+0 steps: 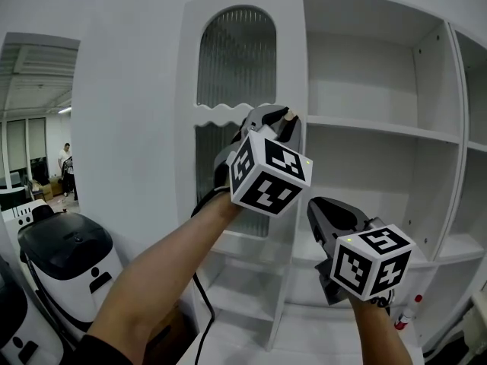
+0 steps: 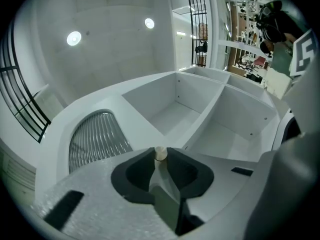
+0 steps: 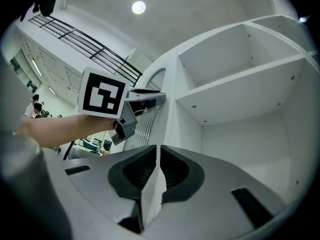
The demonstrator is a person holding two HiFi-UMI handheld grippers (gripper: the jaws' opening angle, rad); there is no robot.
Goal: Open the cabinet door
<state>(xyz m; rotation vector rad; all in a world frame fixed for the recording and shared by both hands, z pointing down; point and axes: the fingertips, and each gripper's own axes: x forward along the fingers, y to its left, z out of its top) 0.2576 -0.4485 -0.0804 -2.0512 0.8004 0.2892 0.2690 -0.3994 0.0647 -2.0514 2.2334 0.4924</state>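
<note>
White cabinet (image 1: 365,21) straight ahead of me, its right side split into open compartments. The upper shelf (image 1: 380,128) runs level across the middle bay. Past the upright divider (image 1: 449,128), a side shelf (image 1: 460,245) sits lower at the far right. Down at the lower left there's another shelf (image 1: 243,299), and below that the bottom board (image 1: 319,333). A small white bottle (image 1: 409,312) with a bit of red on it stands at the lower right edge, though I can't tell whether it's on that board or on the floor.
</note>
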